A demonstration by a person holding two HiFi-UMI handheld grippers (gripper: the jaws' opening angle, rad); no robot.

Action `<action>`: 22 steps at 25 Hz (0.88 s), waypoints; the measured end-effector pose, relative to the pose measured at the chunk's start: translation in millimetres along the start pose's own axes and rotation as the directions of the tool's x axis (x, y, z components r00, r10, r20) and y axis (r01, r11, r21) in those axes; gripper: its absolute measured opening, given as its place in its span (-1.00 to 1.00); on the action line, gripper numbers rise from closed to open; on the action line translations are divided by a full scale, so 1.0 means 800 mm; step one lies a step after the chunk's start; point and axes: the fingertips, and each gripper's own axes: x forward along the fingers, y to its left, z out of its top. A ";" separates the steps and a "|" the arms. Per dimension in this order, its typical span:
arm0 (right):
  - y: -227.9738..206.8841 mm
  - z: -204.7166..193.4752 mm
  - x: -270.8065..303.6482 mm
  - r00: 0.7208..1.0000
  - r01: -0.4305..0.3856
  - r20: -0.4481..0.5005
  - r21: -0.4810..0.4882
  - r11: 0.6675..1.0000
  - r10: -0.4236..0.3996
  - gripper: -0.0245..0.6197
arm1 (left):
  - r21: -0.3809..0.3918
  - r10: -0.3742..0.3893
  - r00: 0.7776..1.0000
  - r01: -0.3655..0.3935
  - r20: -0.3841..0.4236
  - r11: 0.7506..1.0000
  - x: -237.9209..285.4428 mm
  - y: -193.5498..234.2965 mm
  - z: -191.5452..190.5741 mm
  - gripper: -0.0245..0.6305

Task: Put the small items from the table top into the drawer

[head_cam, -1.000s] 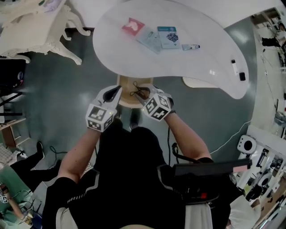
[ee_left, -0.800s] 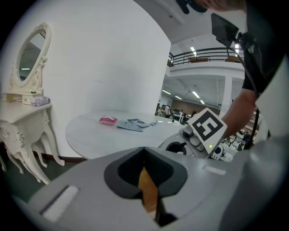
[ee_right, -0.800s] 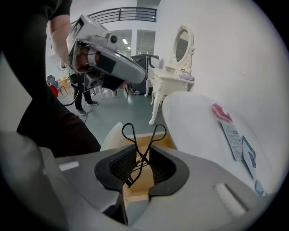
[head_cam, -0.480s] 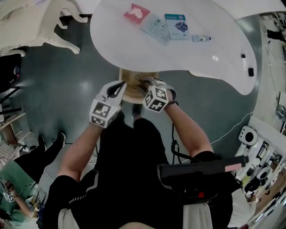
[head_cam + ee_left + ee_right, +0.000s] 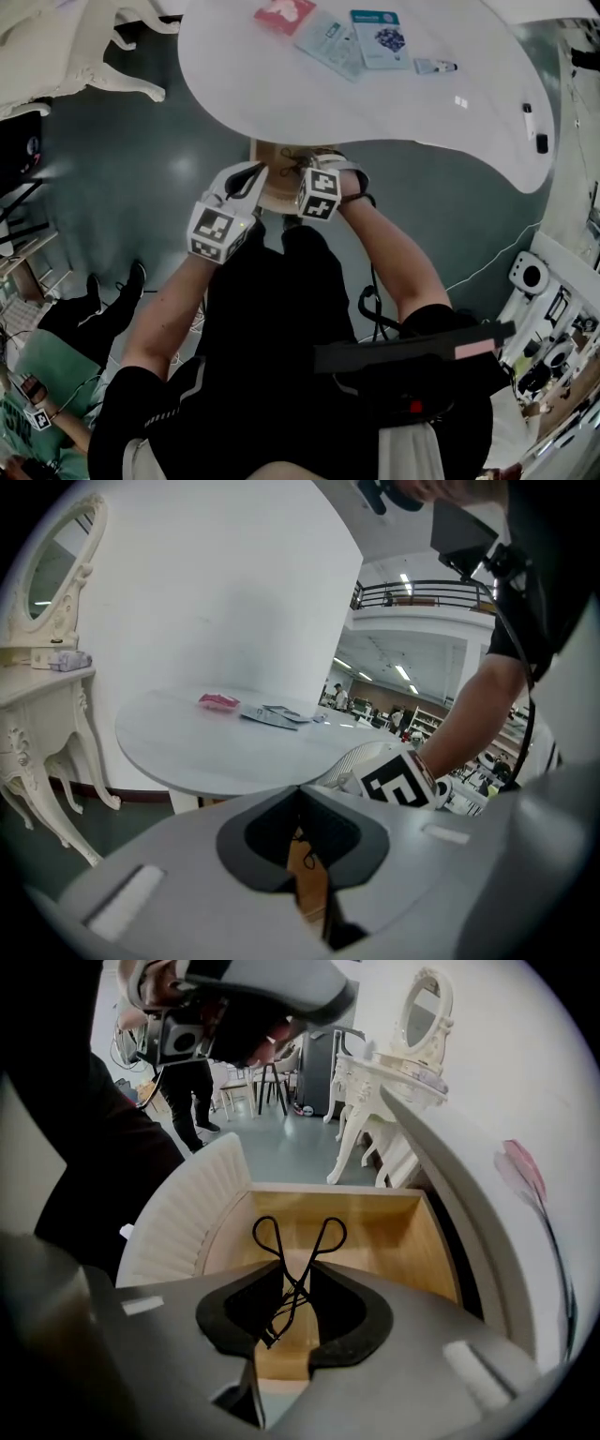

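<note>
A black scissor-handled eyelash curler point(image 5: 298, 1251) hangs over the open wooden drawer point(image 5: 394, 1232), and my right gripper point(image 5: 292, 1279) is shut on its lower part; both loop handles stick out ahead. In the head view that gripper point(image 5: 298, 173) is above the drawer point(image 5: 279, 192) just under the white table's point(image 5: 281, 94) near edge. Beside it, to the left, my left gripper point(image 5: 251, 180) is shut with nothing in it, its jaw tips point(image 5: 300, 789) touching. On the table lie a red packet point(image 5: 283, 13), two flat sachets point(image 5: 330, 42) point(image 5: 379, 37) and a small tube point(image 5: 436, 66).
The drawer's white ribbed front point(image 5: 183, 1213) curves along its left side. Two small dark things point(image 5: 528, 110) point(image 5: 543, 142) lie at the table's right end. A white dressing table with an oval mirror point(image 5: 412, 1044) stands beyond, and people stand further back.
The table and its items have slid up in the head view. My right gripper has turned slightly and edged forward over the drawer with the curler still held. The left gripper has hardly moved.
</note>
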 end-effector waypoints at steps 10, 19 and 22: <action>-0.001 -0.016 0.075 0.996 -0.062 -0.073 -0.052 0.997 0.058 -0.64 | -0.007 -0.007 1.000 0.007 -0.013 1.000 0.010 0.015 -0.015 -0.93; -0.003 -0.015 0.121 0.990 -0.088 -0.115 -0.037 0.995 0.083 -0.63 | -0.027 0.008 1.000 -0.008 -0.002 1.000 0.009 0.032 -0.030 -0.92; -0.008 -0.014 0.129 0.988 -0.087 -0.131 -0.036 0.996 0.081 -0.62 | -0.029 0.003 1.000 -0.003 0.001 1.000 0.010 0.033 -0.032 -0.92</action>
